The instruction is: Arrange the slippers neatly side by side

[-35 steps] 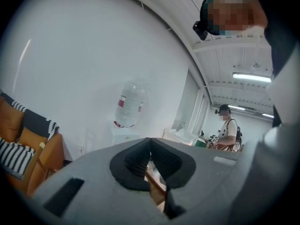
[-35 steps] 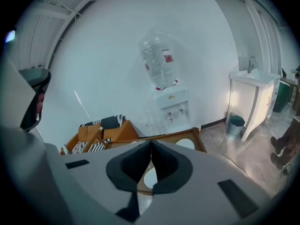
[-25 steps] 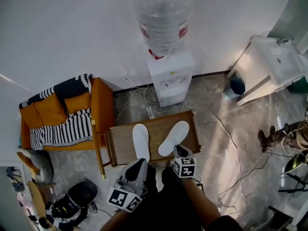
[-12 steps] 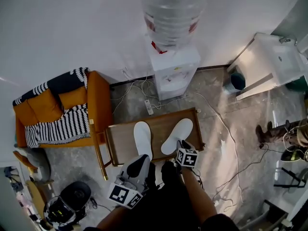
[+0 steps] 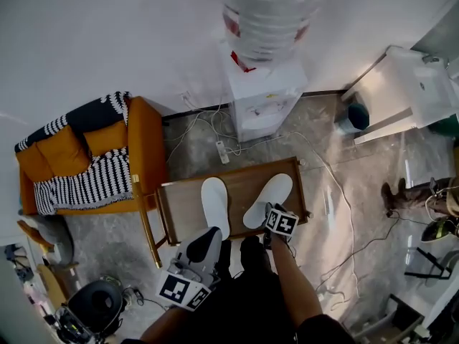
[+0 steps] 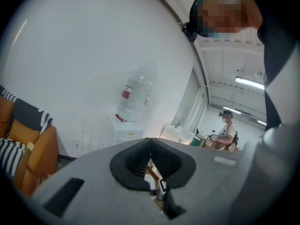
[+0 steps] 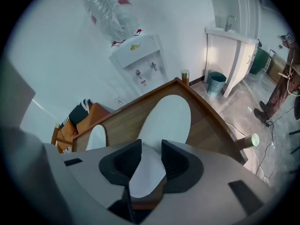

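Two white slippers lie soles up on a low wooden table [image 5: 181,208]. The left slipper [image 5: 215,205] points straight away from me. The right slipper [image 5: 267,199] lies tilted, toe to the right. My right gripper [image 5: 269,215] is at that slipper's heel. In the right gripper view its jaws [image 7: 151,149] stand apart with the heel of the right slipper [image 7: 164,118] showing between them, and the left slipper [image 7: 96,137] lies further left. My left gripper [image 5: 206,241] hangs at the table's near edge, raised off it, its jaws [image 6: 150,146] closed on nothing.
A water dispenser [image 5: 265,110] stands against the wall behind the table. An orange armchair [image 5: 86,163] with a striped blanket is at the left. Cables [image 5: 337,192] and a power strip [image 5: 224,153] lie on the floor. At right: a white sink cabinet [image 5: 416,92] and a bin [image 5: 353,117].
My right gripper has moved forward to the heel of the right slipper. The left gripper stays near the table's front edge. Both slippers lie as before.
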`<state>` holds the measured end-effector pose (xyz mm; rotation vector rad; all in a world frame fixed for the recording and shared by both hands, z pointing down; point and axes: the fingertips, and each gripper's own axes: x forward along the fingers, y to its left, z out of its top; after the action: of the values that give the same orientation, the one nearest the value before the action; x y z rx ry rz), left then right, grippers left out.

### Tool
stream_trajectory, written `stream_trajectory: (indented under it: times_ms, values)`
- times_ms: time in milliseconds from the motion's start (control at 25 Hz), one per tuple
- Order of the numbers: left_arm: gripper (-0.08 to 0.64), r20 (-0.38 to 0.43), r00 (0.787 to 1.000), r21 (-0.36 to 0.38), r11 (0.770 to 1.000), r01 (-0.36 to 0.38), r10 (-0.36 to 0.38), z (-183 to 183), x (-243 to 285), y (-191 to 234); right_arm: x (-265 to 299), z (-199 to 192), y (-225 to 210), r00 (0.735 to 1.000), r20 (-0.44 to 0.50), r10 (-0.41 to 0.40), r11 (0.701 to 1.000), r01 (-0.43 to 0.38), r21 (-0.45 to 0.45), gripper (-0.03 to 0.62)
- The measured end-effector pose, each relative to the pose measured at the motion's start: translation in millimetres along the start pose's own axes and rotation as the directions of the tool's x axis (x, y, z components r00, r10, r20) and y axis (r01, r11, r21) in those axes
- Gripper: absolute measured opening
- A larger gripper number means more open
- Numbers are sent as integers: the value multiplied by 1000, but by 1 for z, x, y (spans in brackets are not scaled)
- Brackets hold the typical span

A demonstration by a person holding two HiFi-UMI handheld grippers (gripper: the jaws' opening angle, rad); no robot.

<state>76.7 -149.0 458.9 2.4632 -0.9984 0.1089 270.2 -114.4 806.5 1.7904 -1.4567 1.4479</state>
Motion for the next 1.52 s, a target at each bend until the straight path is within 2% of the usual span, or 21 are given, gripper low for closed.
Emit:
stream_trajectory:
  times_ms: [160,240,480,720,1120,1360,1520]
  values:
    - [16,-2,1000,-12,1000,-12,12,-2,-2,10,9,-1,-4,999,-16,-38,999,38,-16,57]
    - [15,-7,1000,-18,1000,-19,19,-4,-4,14,9,1,-3,999,-12,-44,999,44,-26,41]
    - [17,-6,1000,-34,999,-28,28,-6,-8,23,-1,4,9,1000,-2,-29,998,28,-61,31]
    - [17,10,1000,-39,999,-29,29,0,-15,29,-19,5,39,1000,4,18,980,-17,-197,26]
    - [16,45,996,-50,996,-70,72,7,-37,45,-33,5,84,995,-36,92,905,-99,-413,25]
    - [15,56,993,-64,993,-103,107,6,-50,54,-24,-8,106,990,-102,98,829,-138,-541,25]
    - [16,71,989,-78,989,-125,131,6,-61,61,-15,-20,118,984,-149,97,787,-168,-594,25]
